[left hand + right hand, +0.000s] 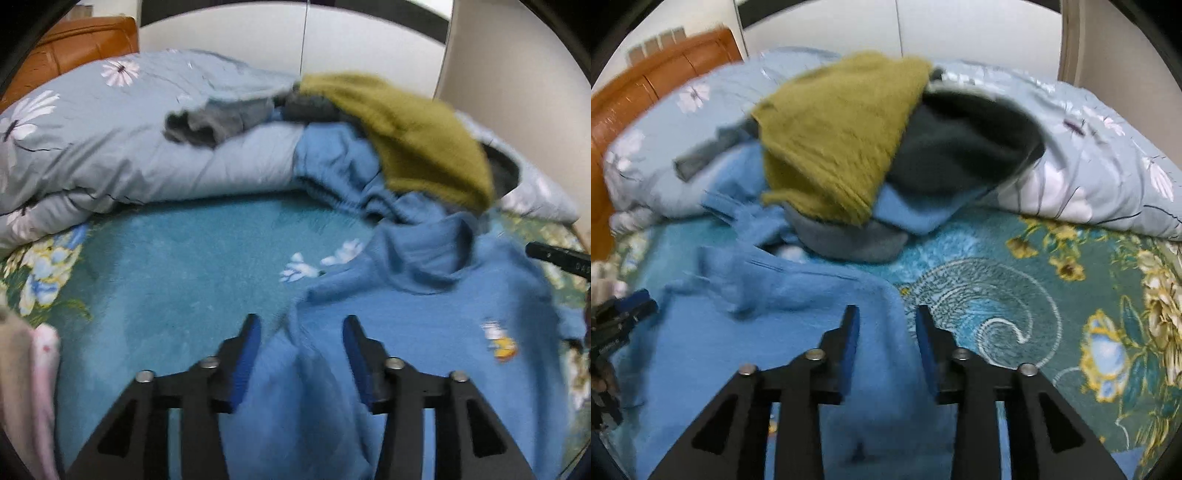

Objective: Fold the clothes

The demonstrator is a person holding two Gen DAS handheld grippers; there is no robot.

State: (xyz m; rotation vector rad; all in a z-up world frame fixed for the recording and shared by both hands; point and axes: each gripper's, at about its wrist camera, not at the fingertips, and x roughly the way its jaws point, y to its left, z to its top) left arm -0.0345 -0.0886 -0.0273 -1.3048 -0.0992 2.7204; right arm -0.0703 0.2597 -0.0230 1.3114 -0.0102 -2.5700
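Observation:
A blue sweatshirt (424,332) with a small cartoon patch lies spread on the teal floral bedspread (184,266). My left gripper (301,325) stands open over its left edge; a raised fold of the blue cloth lies between the pads without being pinched. In the right wrist view the same blue sweatshirt (738,332) fills the lower left, and my right gripper (886,314) is open astride its right edge. Behind it is a pile with an olive knit sweater (413,136) (834,147) on top of a dark garment (960,147) and a grey one (849,243).
A rolled pale-blue flowered duvet (110,147) (1089,166) lines the back of the bed. An orange headboard (85,44) stands at the far left, white wardrobe doors (369,44) behind. Pinkish cloth (40,369) lies at the left edge. Bedspread (997,295) shows bare on the right.

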